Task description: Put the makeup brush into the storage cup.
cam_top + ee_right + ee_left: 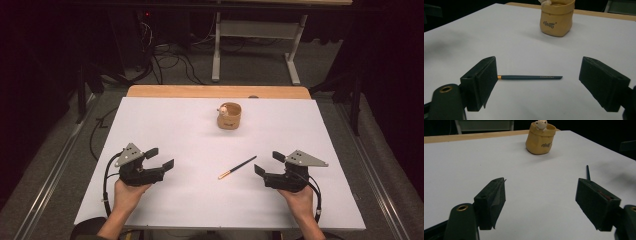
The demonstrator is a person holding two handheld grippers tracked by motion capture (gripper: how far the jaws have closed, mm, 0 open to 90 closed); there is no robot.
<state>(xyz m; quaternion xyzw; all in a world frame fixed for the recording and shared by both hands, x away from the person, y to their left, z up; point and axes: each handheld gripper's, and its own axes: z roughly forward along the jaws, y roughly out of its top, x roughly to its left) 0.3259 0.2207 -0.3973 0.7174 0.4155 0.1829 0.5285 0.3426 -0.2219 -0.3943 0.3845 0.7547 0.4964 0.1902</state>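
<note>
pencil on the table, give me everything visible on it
The pencil is thin and straight, dark teal-blue, with an orange band at one end and small gold lettering near the other, which looks cut at a slant. It lies flat on the white table, slanted in the high view with the orange end nearer the person. It sits between the two tongs, closer to the right tongs, whose jaws stand open in front of it. Nothing touches it. The pouch stands well beyond it.
</note>
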